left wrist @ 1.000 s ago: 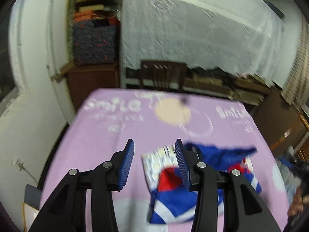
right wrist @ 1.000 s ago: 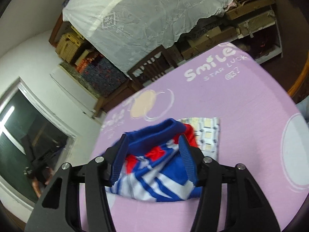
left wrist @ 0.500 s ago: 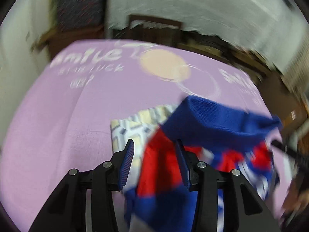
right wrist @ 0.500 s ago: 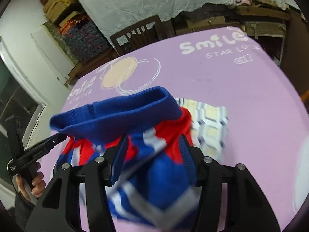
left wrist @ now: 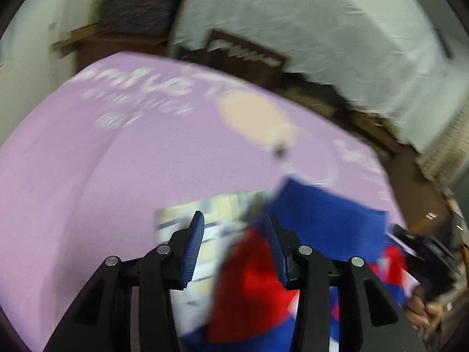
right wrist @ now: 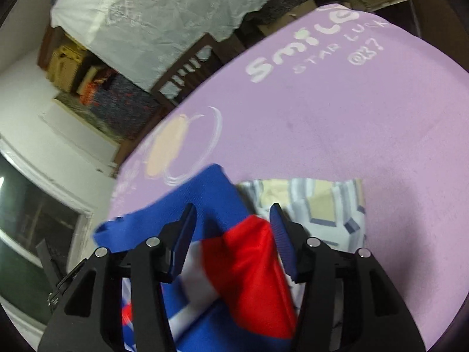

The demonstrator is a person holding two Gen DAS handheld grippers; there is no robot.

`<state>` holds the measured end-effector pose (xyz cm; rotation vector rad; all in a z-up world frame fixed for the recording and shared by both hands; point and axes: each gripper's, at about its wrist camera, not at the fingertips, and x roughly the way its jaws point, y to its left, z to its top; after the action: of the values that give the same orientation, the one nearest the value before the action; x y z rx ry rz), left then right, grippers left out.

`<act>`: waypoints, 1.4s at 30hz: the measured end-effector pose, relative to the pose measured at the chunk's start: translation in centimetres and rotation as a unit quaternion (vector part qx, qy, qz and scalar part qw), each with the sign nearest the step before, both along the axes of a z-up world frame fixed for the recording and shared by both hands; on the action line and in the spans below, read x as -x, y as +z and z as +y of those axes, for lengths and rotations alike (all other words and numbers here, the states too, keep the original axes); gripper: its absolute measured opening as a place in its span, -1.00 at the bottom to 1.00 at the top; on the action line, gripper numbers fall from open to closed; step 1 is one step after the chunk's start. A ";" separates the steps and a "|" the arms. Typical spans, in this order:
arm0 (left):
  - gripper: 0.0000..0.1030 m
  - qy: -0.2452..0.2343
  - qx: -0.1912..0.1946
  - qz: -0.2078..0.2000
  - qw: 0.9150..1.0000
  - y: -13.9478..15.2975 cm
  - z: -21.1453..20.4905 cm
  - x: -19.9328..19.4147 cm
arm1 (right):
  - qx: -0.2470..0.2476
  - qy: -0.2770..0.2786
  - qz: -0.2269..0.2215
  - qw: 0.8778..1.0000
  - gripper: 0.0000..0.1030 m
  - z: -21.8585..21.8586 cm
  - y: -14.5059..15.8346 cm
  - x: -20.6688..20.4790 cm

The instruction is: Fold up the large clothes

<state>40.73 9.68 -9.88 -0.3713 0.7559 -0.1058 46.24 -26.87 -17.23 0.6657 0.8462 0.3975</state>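
Two tools are seen low over a heap of cloth. The left tool point(left wrist: 234, 249) has its blue pads apart; the right pad is against or just over the red part of a blue, red and white garment point(left wrist: 316, 228), the left pad over a folded checked cloth point(left wrist: 187, 214). No pinch is shown, so it is read as released. The right tool point(right wrist: 231, 234) is likewise spread, with the garment's red fold point(right wrist: 249, 261) bulging up between the pads; whether the pads press on it cannot be told, and it is judged as not gripped.

The garment is bunched, not flat, lying partly on the checked cloth point(right wrist: 322, 205) near the front edge of the surface.

Several faults are judged possible. If the pads were closed where they stand, a thick wad of several layers could be caught rather than a single hem, and the fold would come out crooked. The checked cloth beneath could be snagged and dragged along, undoing its fold. The blur in the left view suggests quick motion, so a grasp could be mistimed.

The surface is a tabletop under a lilac cover point(right wrist: 337, 123) printed with "Smile" lettering and a pale disc. Beyond it stand a dark wooden chair point(right wrist: 187, 67), white lace draped over shelving point(right wrist: 152, 14), stacked boxes and a white wall.
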 end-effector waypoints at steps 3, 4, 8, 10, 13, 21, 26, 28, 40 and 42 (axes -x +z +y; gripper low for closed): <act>0.24 -0.028 0.003 -0.020 0.999 0.7 -0.9 -0.2 | 0.011 0.015 -0.009 1.000 0.02 0.6 0.5 0.1; 0.30 -0.034 0.011 -0.019 0.999 0.4 -1.0 -0.5 | 0.014 0.020 -0.010 1.000 0.03 0.8 0.5 0.0; 0.27 -0.071 0.036 0.005 0.997 -1.1 -1.7 -1.9 | 0.030 0.041 -0.015 0.999 0.14 1.6 0.6 -0.4; 0.10 -0.079 0.032 0.003 0.996 -1.2 -2.2 -2.1 | 0.037 0.046 -0.012 0.998 0.13 2.0 0.2 -0.7; -0.66 -0.068 0.035 -0.001 0.997 -1.3 -1.9 -2.1 | 0.046 0.035 -0.019 0.998 -0.41 1.9 0.4 -0.6; -0.78 -0.005 -0.006 -0.075 0.997 2.4 -2.0 -0.7 | 0.071 0.002 -0.087 0.994 -0.74 2.2 4.3 1.1; -0.77 0.010 -0.073 0.001 0.997 -1.3 -3.2 -3.4 | 0.126 -0.013 -0.062 0.990 -0.75 3.5 3.3 -0.6; -0.75 0.008 -0.096 0.006 0.995 -1.4 -3.8 -3.5 | 0.134 -0.001 -0.002 0.991 -0.70 3.9 0.3 -2.0; -0.49 -0.034 -0.057 -0.060 0.996 3.4 -5.6 1.0 | 0.090 0.006 -0.095 0.991 -0.55 2.1 8.2 2.6; -0.48 -0.062 -0.071 -0.061 0.994 3.3 -7.8 1.3 | 0.091 0.043 -0.110 0.989 -0.55 4.2 9.4 3.7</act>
<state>39.43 1.91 -6.55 -0.1798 0.6604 -0.1894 42.50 -22.70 -7.87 0.4078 0.6934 0.4561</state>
